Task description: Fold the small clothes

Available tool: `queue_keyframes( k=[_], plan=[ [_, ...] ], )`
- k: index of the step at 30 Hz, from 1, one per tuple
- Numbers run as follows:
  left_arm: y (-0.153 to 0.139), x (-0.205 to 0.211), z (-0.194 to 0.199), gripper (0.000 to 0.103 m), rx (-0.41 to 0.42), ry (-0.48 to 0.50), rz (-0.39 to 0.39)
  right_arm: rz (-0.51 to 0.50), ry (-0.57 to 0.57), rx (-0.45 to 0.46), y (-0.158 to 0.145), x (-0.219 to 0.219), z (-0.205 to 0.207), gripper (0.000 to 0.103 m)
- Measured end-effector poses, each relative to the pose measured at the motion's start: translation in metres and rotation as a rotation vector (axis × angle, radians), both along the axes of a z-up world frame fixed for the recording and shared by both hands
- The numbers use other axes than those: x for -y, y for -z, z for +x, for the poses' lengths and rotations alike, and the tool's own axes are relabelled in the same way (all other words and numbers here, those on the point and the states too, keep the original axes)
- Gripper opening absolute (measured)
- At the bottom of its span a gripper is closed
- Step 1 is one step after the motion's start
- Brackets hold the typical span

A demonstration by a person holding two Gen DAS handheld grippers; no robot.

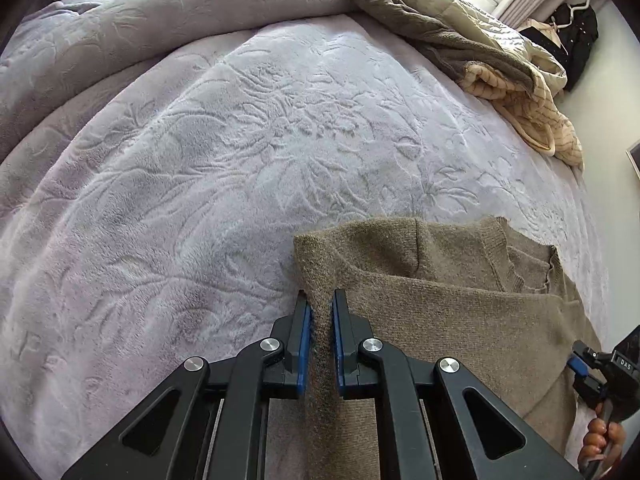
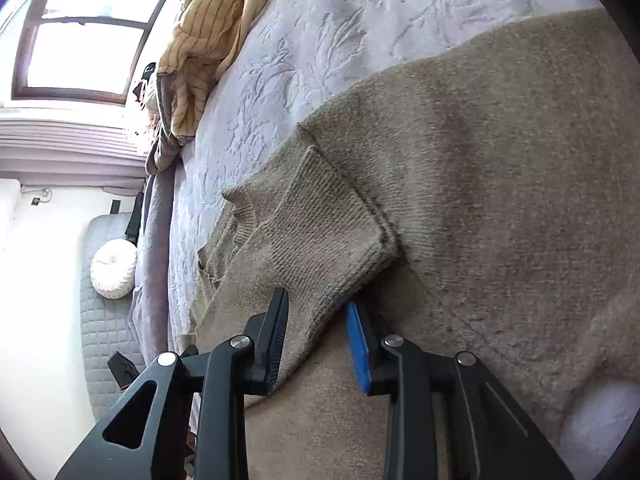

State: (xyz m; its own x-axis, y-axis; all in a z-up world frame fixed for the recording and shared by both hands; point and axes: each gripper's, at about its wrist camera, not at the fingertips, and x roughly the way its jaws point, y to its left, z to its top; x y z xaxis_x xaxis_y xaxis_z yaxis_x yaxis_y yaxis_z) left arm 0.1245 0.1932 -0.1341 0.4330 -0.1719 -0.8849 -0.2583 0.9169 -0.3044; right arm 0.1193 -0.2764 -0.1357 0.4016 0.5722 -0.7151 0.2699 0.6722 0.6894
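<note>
A brown knit sweater [image 1: 440,304] lies on the lavender embossed bedspread [image 1: 240,152]. My left gripper [image 1: 321,300] is shut on the sweater's left edge, a fold of knit pinched between its blue pads. In the right wrist view the sweater [image 2: 500,160] fills the frame, with a ribbed cuff [image 2: 320,240] folded over the body. My right gripper [image 2: 316,304] is open, its jaws on either side of the cuff's lower edge. The right gripper also shows in the left wrist view [image 1: 592,364] at the sweater's right side, held by a hand.
A heap of olive and striped tan clothes [image 1: 500,64] lies at the bed's far right edge. A grey blanket [image 1: 160,16] is bunched along the far side. A window [image 2: 80,32] and a round white cushion [image 2: 114,268] lie beyond the bed.
</note>
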Motion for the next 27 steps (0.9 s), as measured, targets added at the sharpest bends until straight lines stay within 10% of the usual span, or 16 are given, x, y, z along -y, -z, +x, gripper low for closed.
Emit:
queue_keyframes(
  k=[1,11,16,22,23,26,27],
  plan=[
    [0.001,-0.002,0.000,0.012,-0.004,0.001,0.014,-0.016,-0.008,0.007,-0.001,0.001,0.006,0.008],
    [-0.023,0.003,-0.035,0.012,-0.036,-0.028,0.139,-0.049,0.023,-0.037,0.001,0.012,-0.023,0.011],
    [-0.034,0.021,-0.065,0.012,-0.043,-0.006,0.150,-0.032,0.034,-0.033,-0.009,0.022,-0.036,0.046],
    [-0.036,0.060,-0.082,0.012,-0.055,0.039,0.156,-0.038,0.050,-0.026,-0.011,0.033,-0.033,0.047],
    [-0.036,0.067,-0.082,0.016,-0.057,0.049,0.158,-0.024,0.063,-0.025,-0.010,0.035,-0.031,0.047],
    [-0.038,0.086,-0.085,0.086,-0.044,0.051,0.176,0.009,0.077,-0.025,-0.002,0.038,-0.019,0.047],
    [-0.040,0.092,-0.085,0.086,-0.025,0.050,0.187,0.014,0.078,-0.025,0.002,0.038,-0.014,0.047]
  ],
)
